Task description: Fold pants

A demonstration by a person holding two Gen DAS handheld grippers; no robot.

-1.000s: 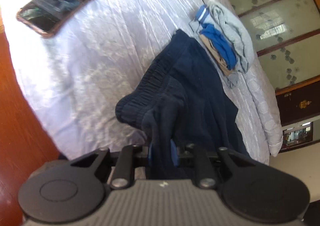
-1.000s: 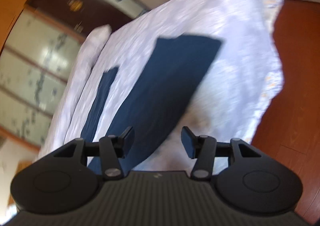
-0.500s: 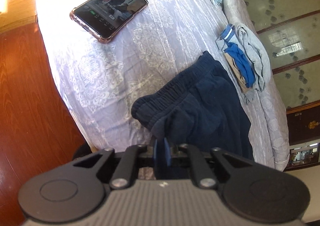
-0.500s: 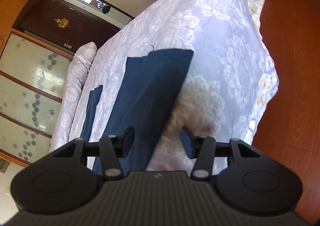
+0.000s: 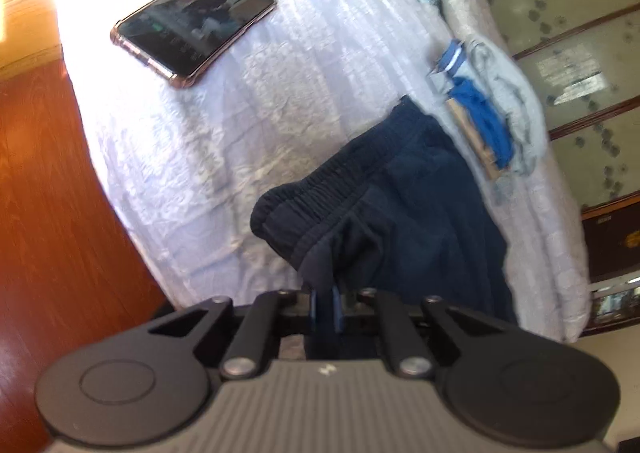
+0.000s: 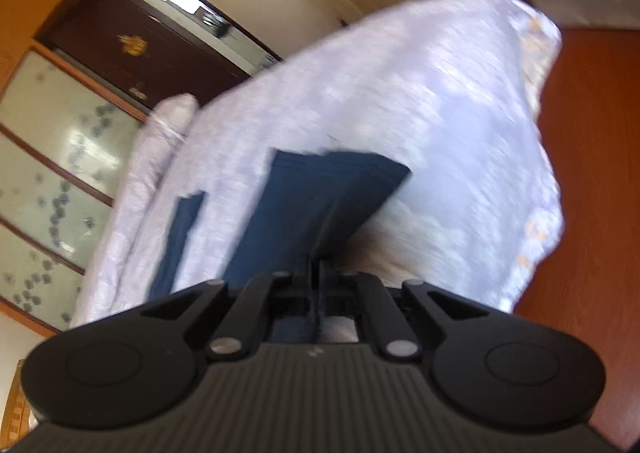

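Observation:
Dark navy pants (image 5: 400, 213) lie on the pale patterned bed sheet (image 5: 280, 113), their elastic waistband bunched toward me. My left gripper (image 5: 325, 309) grips the cloth just below the waistband, its jaws closing tighter with the fabric pinched between the blue pads. In the right wrist view one pant leg (image 6: 320, 205) runs flat up the bed and the other leg (image 6: 184, 229) lies to its left. My right gripper (image 6: 314, 281) is at the near edge of the wider leg, its jaws closing together on the cloth.
A phone (image 5: 192, 23) in a clear case lies on the sheet at the upper left. A pile of grey and blue clothes (image 5: 492, 109) sits beyond the waistband. Red-brown wooden floor (image 6: 592, 173) borders the bed, and frosted glass wardrobe doors (image 6: 60, 157) stand behind it.
The right gripper's fingers, wide apart in the earlier frames, have come together on the pant leg's edge. The left gripper keeps its hold at the waistband, and the view has shifted slightly.

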